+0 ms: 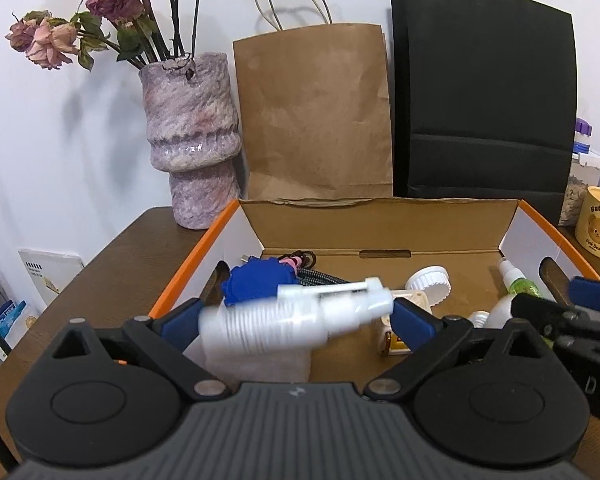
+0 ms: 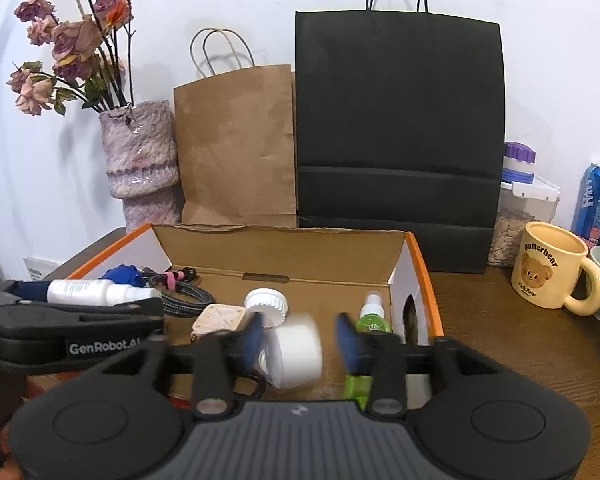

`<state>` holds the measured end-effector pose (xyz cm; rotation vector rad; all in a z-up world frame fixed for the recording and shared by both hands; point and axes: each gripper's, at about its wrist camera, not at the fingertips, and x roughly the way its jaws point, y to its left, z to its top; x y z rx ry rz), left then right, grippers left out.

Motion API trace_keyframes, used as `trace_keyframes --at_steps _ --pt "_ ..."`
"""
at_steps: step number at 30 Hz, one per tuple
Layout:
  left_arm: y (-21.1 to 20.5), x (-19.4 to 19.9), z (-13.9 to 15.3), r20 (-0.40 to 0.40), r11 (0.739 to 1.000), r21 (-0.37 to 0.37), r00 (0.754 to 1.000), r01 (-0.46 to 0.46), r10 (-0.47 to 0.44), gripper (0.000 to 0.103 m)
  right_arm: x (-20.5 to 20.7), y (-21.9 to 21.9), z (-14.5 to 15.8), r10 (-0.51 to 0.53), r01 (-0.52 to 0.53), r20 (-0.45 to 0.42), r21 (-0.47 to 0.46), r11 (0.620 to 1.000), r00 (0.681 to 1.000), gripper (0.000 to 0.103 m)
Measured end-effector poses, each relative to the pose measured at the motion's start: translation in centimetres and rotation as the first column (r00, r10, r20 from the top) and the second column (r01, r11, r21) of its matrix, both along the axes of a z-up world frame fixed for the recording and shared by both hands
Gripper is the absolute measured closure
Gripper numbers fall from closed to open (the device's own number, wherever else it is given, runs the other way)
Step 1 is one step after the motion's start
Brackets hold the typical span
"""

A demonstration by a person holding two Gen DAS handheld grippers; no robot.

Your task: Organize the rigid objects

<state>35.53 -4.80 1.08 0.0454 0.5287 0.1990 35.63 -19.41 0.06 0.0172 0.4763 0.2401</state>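
Tongs over an orange-edged box (image 1: 188, 264) — left tongs (image 1: 296, 316) spread around a white spray bottle (image 1: 300, 312), right tongs (image 2: 298, 338) parted beside a white jar (image 2: 296, 356), seemingly releasing both inside.

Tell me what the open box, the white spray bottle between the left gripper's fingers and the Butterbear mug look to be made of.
Open box: corrugated cardboard, matte brown inside, white walls with orange edges; torn, creased rim.
White spray bottle: apparently plastic, smooth and slightly translucent, with a ribbed body; blur limits detail.
Butterbear mug: probably glazed ceramic; thick wall, soft sheen, printed bear.
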Motion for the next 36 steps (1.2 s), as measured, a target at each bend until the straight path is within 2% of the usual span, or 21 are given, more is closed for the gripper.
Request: trace_keyframes --at_steps 1,3,5,8,20,36 --pt "0.0 -0.1 0.0 0.003 1.0 0.003 1.0 0.001 -0.001 0.0 0.0 -0.1 0.0 -0.005 0.005 0.001 -0.001 1.0 1.0 0.042" --pt "0.0 -0.1 0.1 0.004 1.0 0.003 1.0 0.004 -0.004 0.0 -0.1 -0.2 0.0 -0.016 0.016 0.007 -0.004 1.0 1.0 0.034" --pt "0.1 -0.2 0.2 0.006 1.0 0.0 1.0 -0.002 0.002 0.0 -0.2 -0.3 0.1 -0.027 0.027 0.013 -0.005 1.0 1.0 0.014" --pt "0.3 -0.3 0.3 0.006 1.0 -0.007 1.0 -0.003 0.003 0.0 -0.4 -0.6 0.2 -0.039 0.039 0.025 -0.002 0.999 0.999 0.004" --pt "1.6 -2.4 1.7 0.03 0.999 -0.028 0.999 -0.018 0.019 0.0 -2.0 -1.0 1.2 -0.027 0.026 0.045 0.009 1.0 0.999 0.0" --pt "2.2 -10.2 3.1 0.053 0.997 -0.046 0.997 0.062 -0.059 0.0 -8.9 -2.2 3.1 -0.008 0.008 0.059 0.006 1.0 0.998 0.0"
